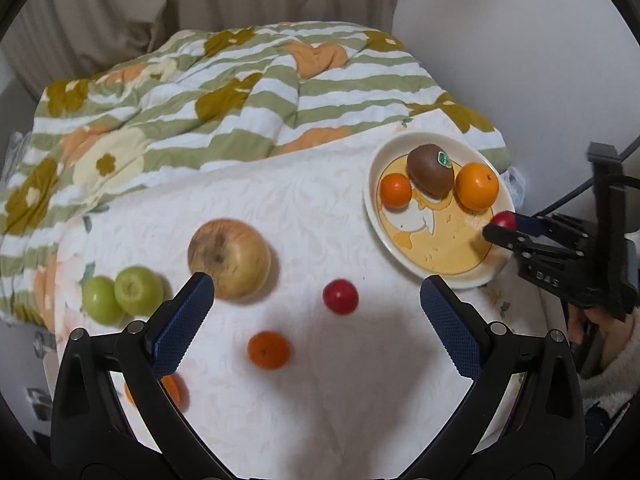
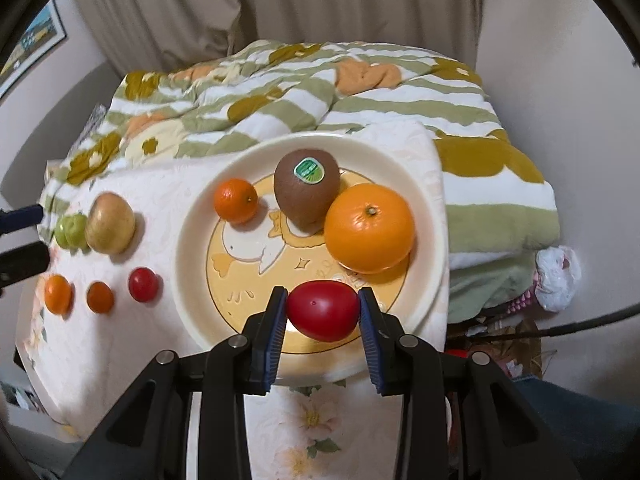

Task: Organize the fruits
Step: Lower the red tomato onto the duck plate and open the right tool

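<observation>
**Holding a red tomato over the plate, other fingers spread wide**

Clamping from both sides, the right gripper has its blue fingers pressed on a red tomato, which sits above the near part of the plate. This cream plate, with a yellow centre and a cartoon duck, is the landmark for the rest. On it, beyond the tomato, lie a large orange, a brown kiwi with a green sticker, and a small mandarin to the kiwi's left.

The left gripper has its fingers spread wide with nothing between them, hanging over the white cloth left of the plate. On that cloth, left of the plate, lie a second small red tomato, a small orange fruit, another orange fruit partly hidden behind the left finger, a yellowish apple, and two green fruits farthest from the plate.

Behind the plate lies a rumpled flowered quilt with green stripes, on a bed.
</observation>
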Tool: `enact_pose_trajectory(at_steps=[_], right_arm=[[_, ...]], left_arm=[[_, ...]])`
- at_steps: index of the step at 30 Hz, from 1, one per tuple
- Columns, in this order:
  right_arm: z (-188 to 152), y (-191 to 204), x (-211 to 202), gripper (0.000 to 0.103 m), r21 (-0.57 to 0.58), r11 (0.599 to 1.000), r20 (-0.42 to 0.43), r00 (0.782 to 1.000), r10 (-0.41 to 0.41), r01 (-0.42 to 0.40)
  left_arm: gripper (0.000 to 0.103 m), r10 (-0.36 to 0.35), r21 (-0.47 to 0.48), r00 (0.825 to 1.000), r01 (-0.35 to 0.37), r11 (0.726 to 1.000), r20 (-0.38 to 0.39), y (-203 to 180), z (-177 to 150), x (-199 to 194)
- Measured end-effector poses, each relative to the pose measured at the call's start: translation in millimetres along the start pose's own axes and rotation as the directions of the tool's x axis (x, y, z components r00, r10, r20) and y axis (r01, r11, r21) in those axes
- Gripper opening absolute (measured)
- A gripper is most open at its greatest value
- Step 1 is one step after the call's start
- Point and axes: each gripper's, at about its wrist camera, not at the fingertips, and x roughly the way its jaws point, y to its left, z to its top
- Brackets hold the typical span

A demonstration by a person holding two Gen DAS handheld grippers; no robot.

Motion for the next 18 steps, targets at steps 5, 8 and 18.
enact_pose_trajectory(at_steps=[5, 8, 18], right_arm=[[0.4, 0.7, 9.5, 0.033, -0.03, 1.0, 0.007, 1.0, 0.005, -0.005], [-0.9, 0.5, 11.0, 0.033, -0.046, 0.999, 0.017, 1.0, -0.009, 0.01], [-2.2, 1.8, -14.3, 0.102, -0.042, 0.999, 0.106, 0.994, -0.008, 0.013]], left_arm=[[0.103, 0.026, -0.054, 0.999, -0.028, 0.998, -0.028, 10.9, -17.1, 3.0], [0.103, 0.043, -0.079, 0.999, -0.045, 0.996, -0.026, 14.9, -26.5, -0.2], [0.103, 0.09, -0.145, 0.996, -0.085, 0.986, 0.025, 27.6, -49.2, -25.6]])
